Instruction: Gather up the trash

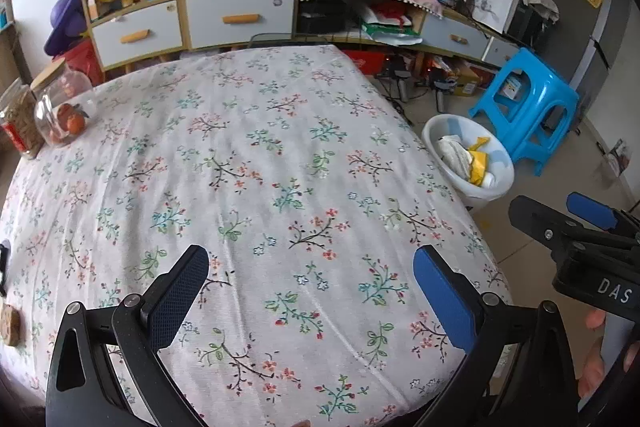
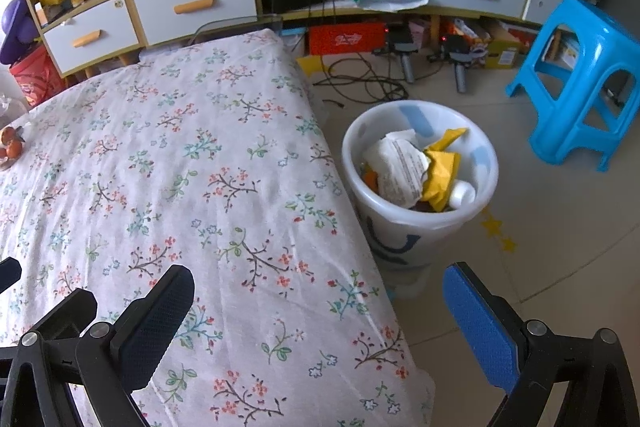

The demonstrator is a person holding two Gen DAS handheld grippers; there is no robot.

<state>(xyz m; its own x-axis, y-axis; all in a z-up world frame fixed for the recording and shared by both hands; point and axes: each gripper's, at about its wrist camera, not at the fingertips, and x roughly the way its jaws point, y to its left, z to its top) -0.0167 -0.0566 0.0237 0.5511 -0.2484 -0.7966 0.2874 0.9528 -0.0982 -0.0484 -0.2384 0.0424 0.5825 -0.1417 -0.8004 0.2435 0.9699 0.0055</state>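
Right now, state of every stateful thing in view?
left gripper: open, empty
right gripper: open, empty
trash bin: upright on floor, open-topped, holds crumpled paper and yellow wrapper
glass jar: upright, lid on
stool: upright
drawers: shut

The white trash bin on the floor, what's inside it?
The white bin holds crumpled printed paper, a yellow wrapper, a white bottle and something orange. Anything deeper is covered.
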